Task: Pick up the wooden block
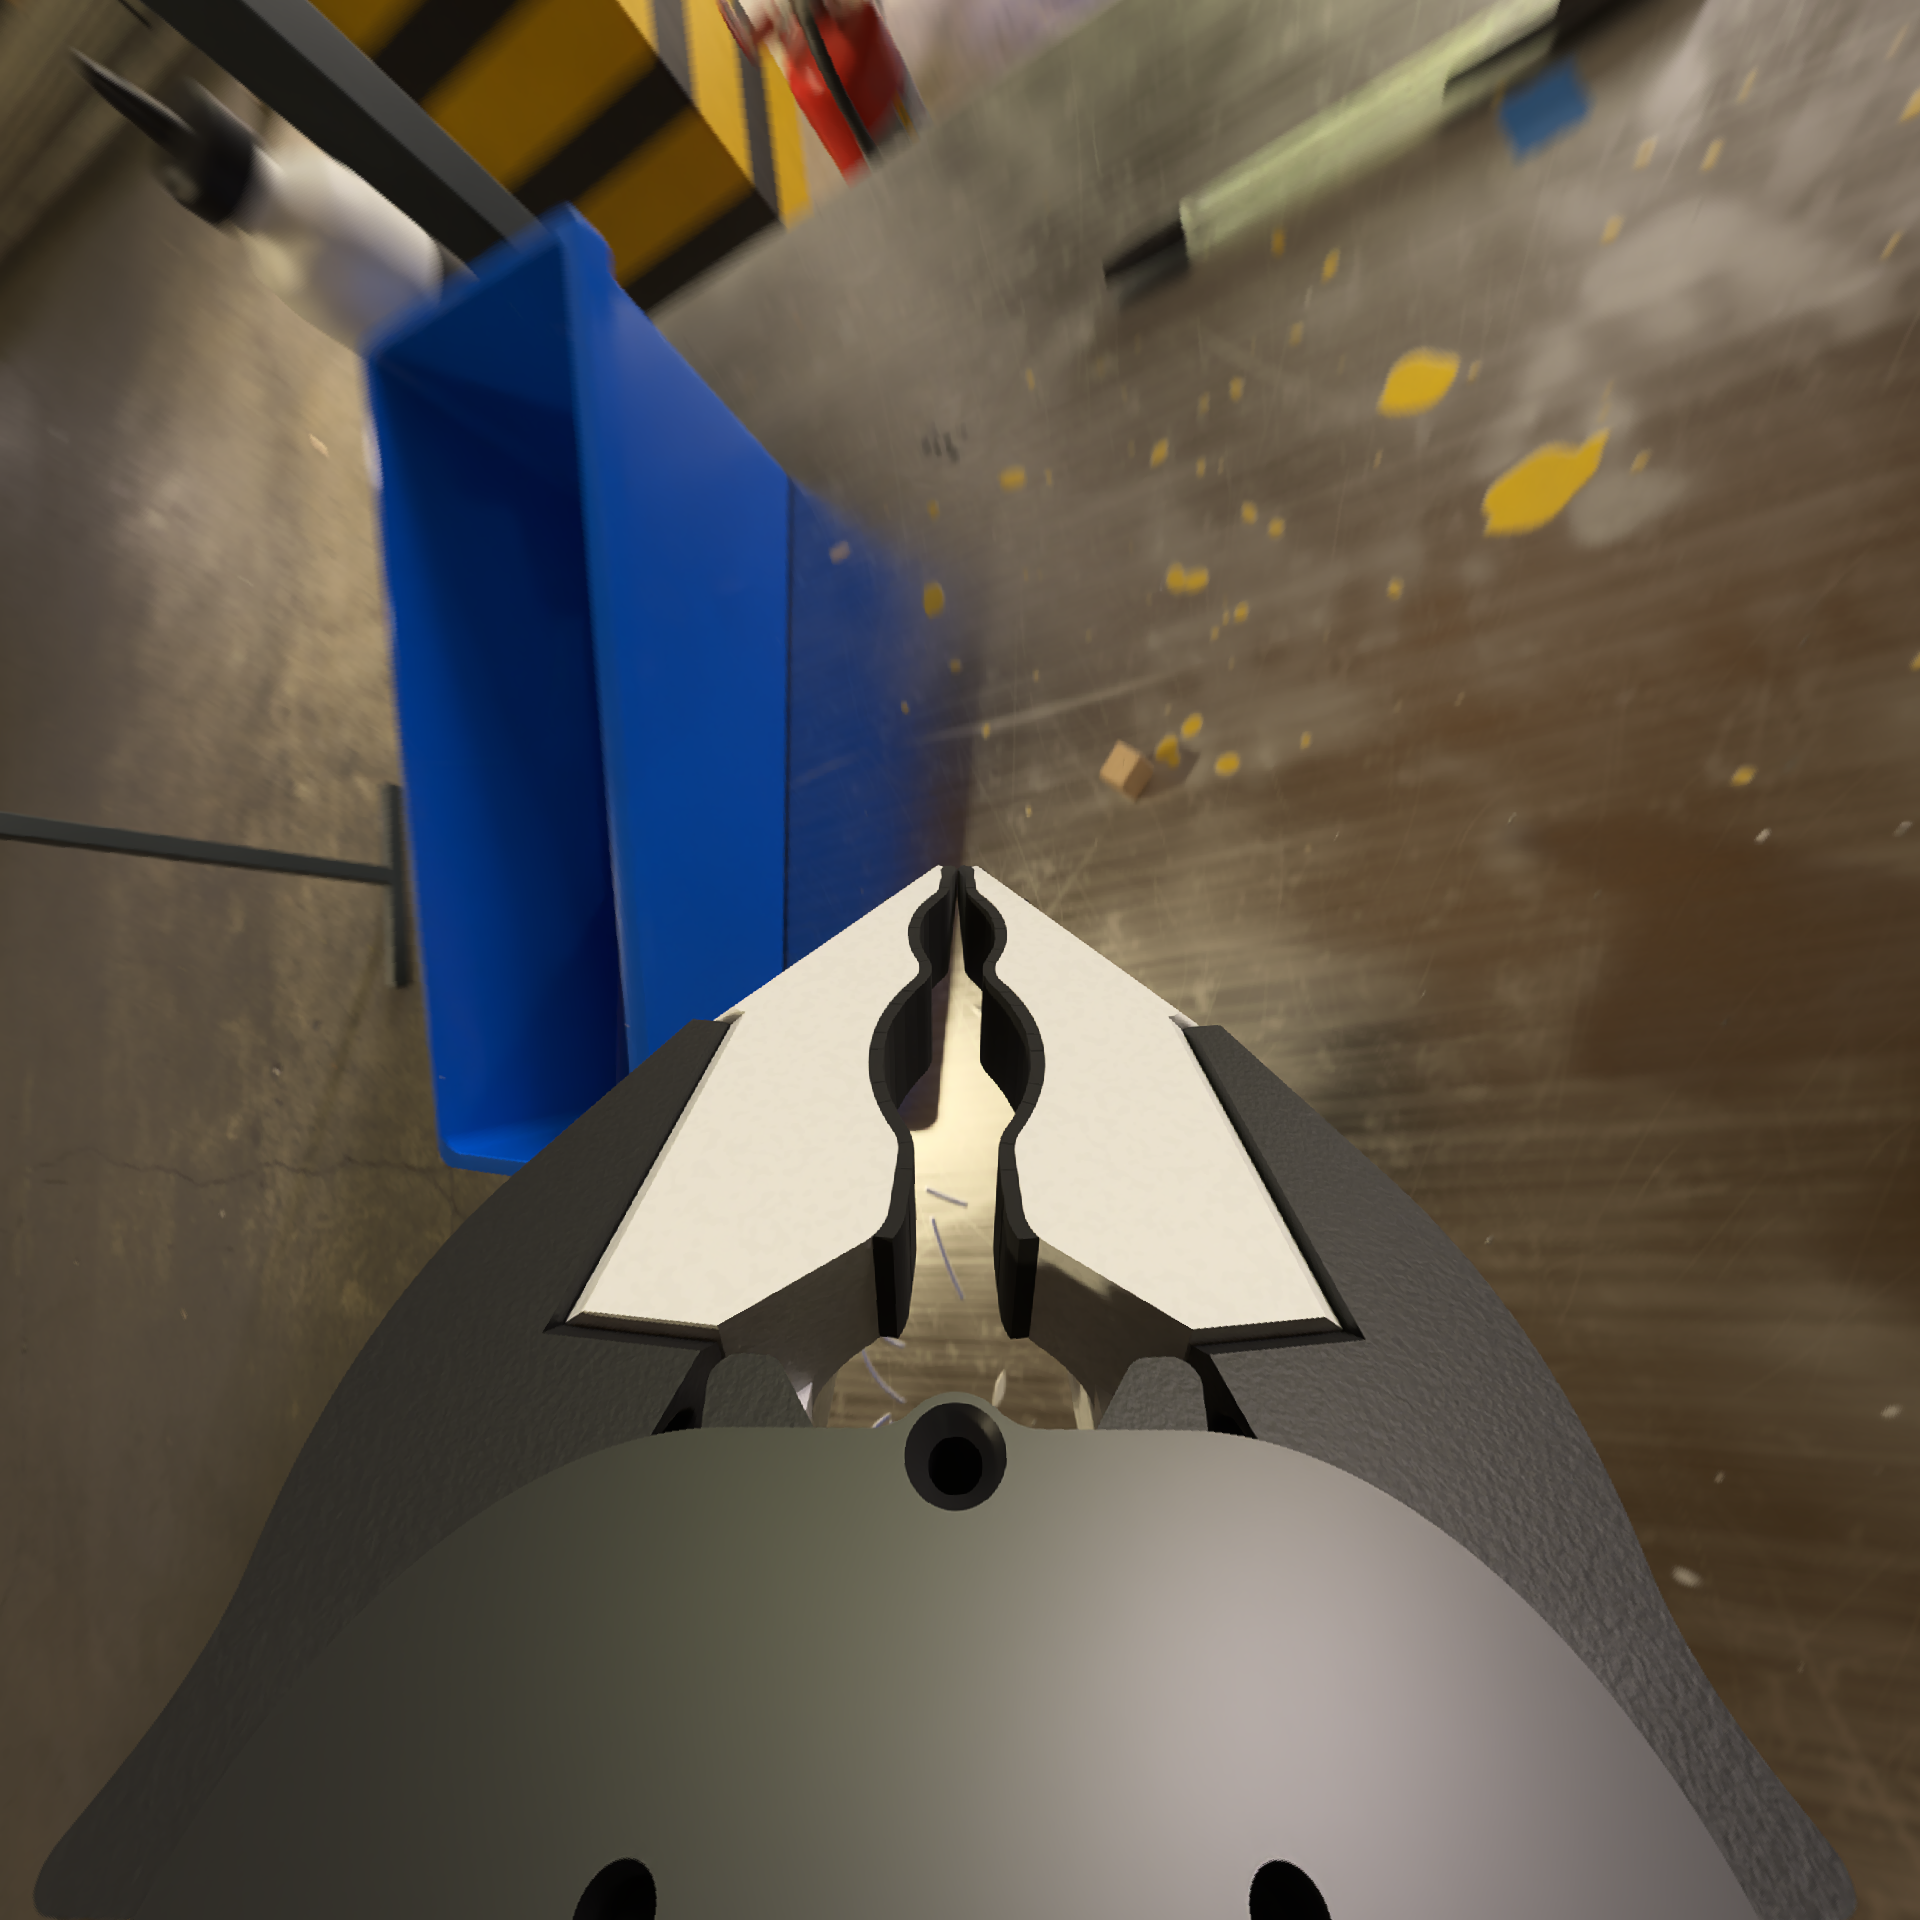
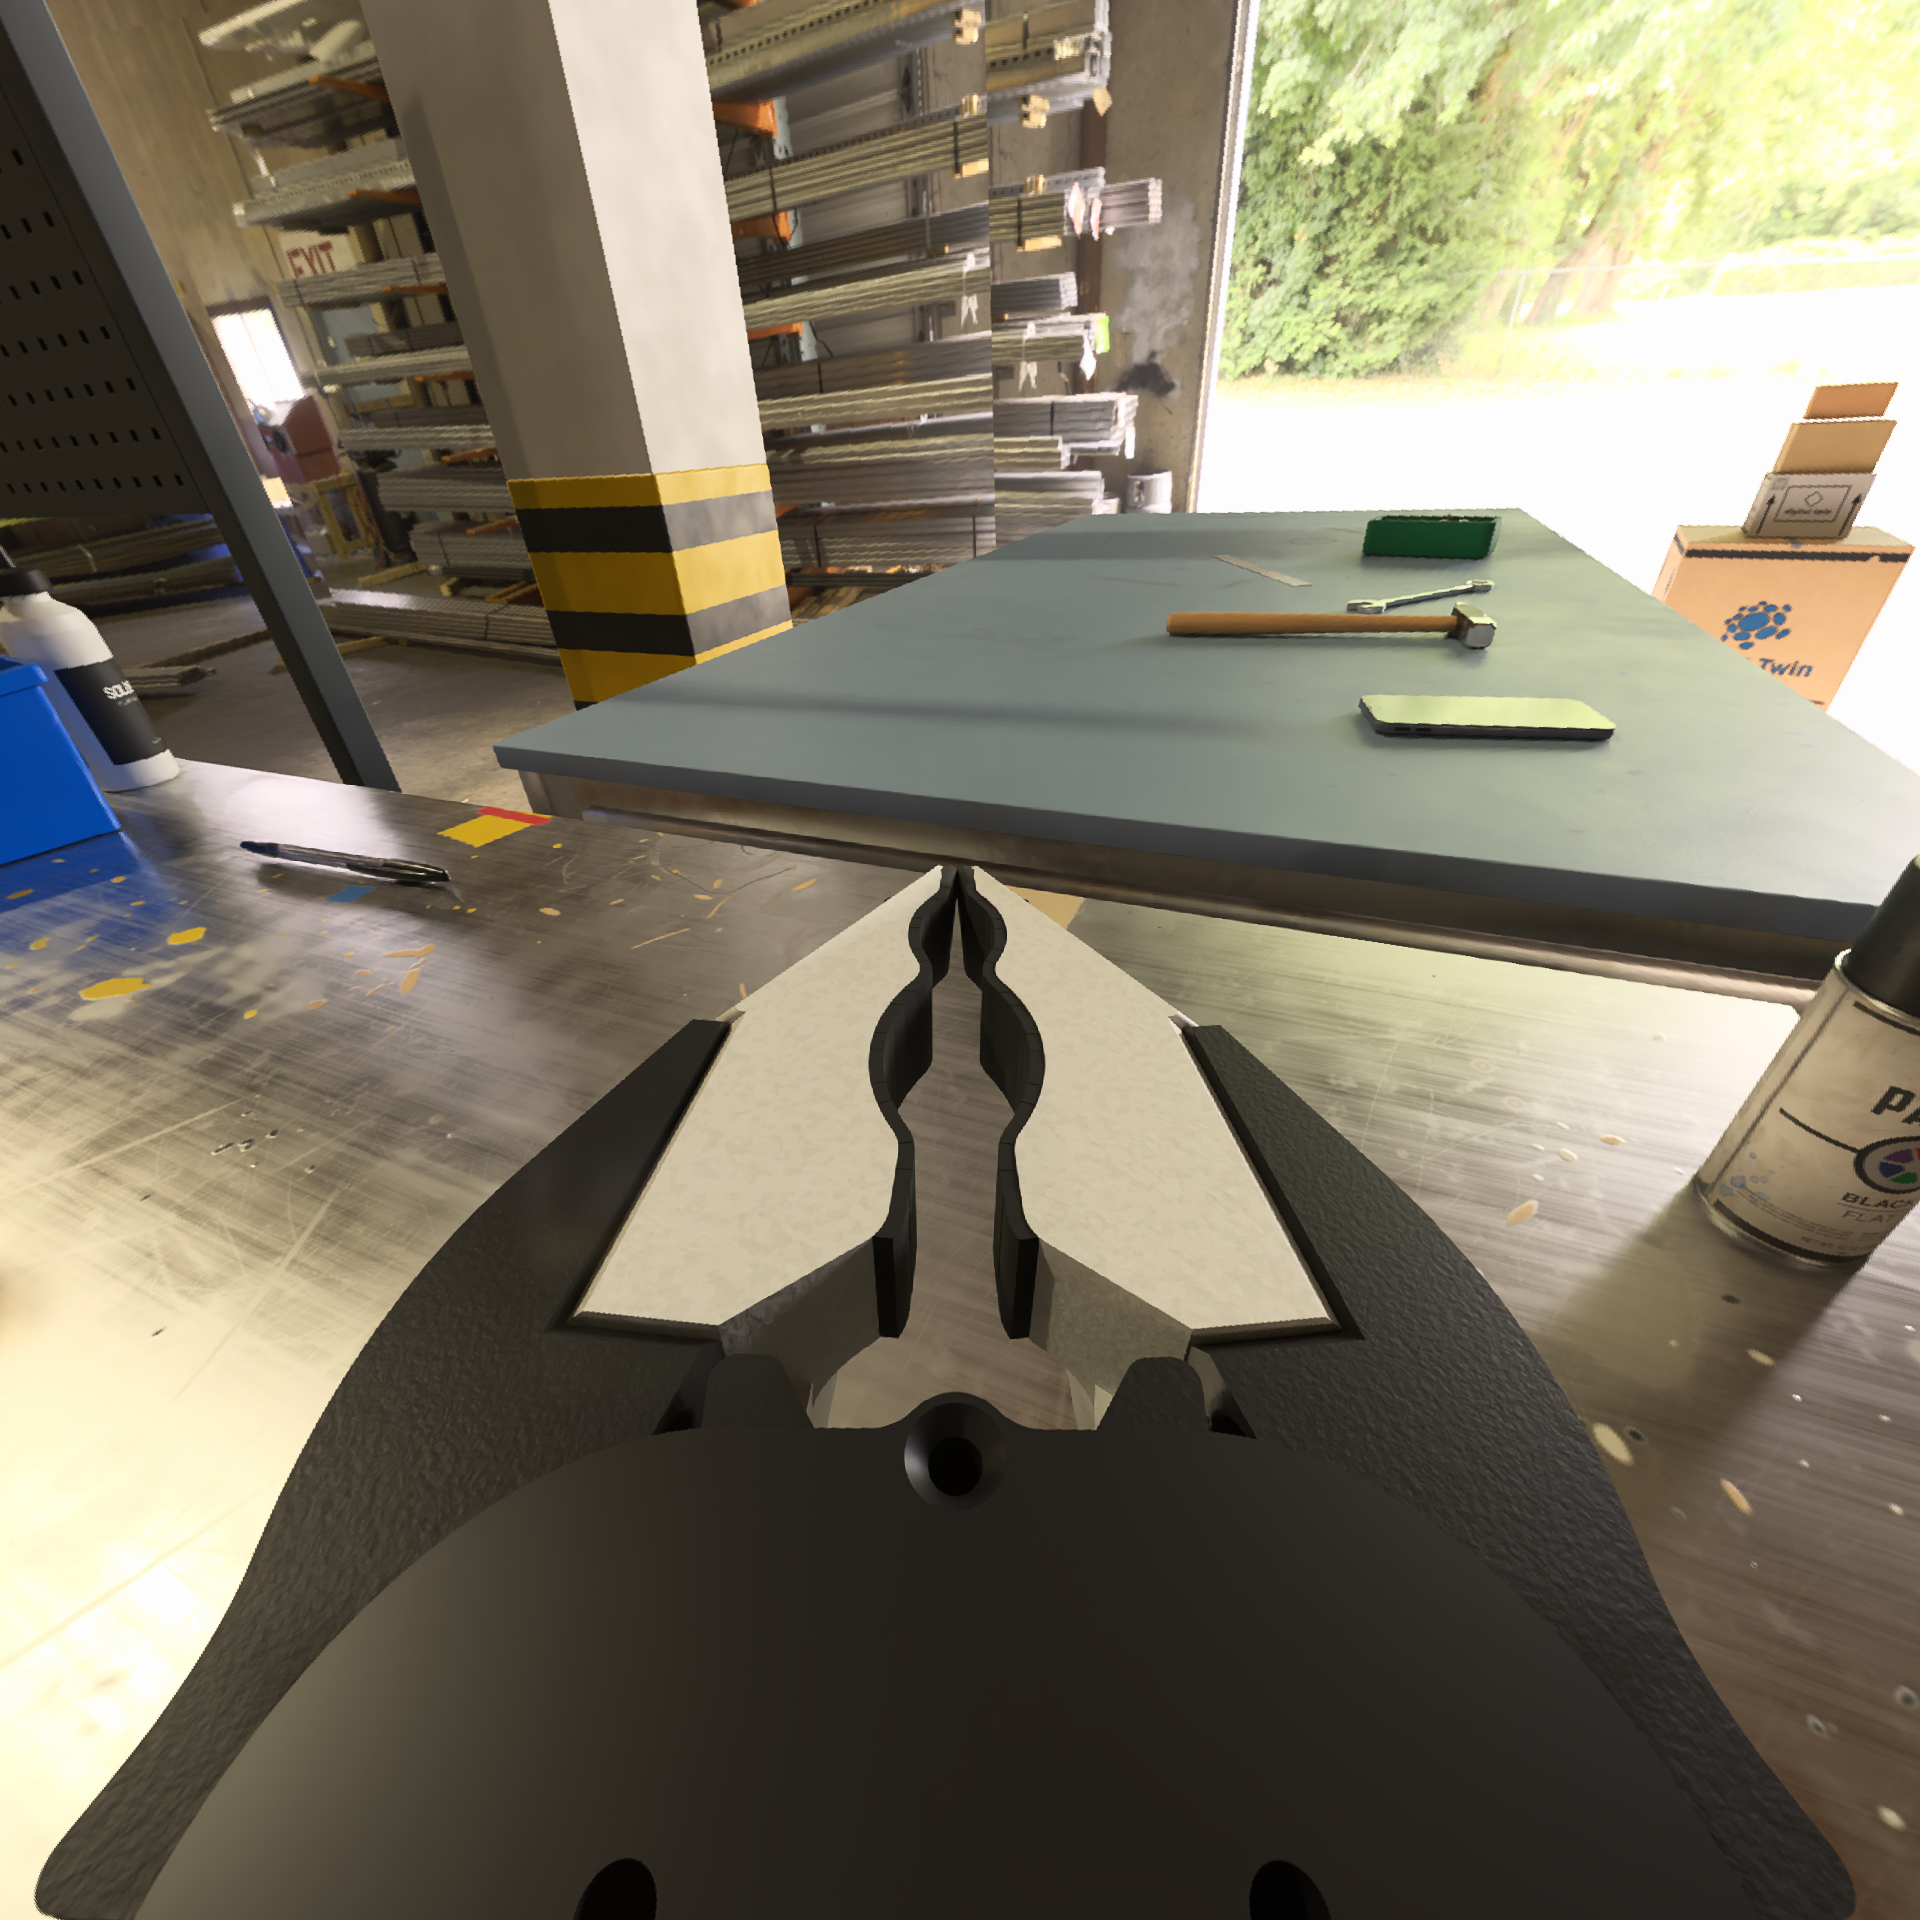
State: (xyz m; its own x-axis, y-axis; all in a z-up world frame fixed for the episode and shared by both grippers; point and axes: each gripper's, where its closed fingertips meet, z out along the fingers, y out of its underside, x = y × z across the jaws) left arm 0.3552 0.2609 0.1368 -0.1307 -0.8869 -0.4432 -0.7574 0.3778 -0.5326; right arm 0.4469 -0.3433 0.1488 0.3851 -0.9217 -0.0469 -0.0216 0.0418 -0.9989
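A small wooden block (image 1: 1125,770) lies on the scratched metal table (image 1: 1455,935) in the left wrist view, ahead and to the right of my left gripper (image 1: 956,871). That gripper is shut and empty, its tips close to the side of a blue bin (image 1: 582,665). My right gripper (image 2: 956,871) is shut and empty above the same kind of metal table (image 2: 312,1091), pointing toward its far edge. The block does not show in the right wrist view.
A pen (image 2: 348,861), a white and black bottle (image 2: 88,675) and the blue bin's corner (image 2: 42,769) are at the left. A spray can (image 2: 1829,1122) stands at the right. A grey table (image 2: 1143,717) beyond carries a hammer (image 2: 1330,624), wrench (image 2: 1418,595), phone (image 2: 1486,717) and green tray (image 2: 1432,537).
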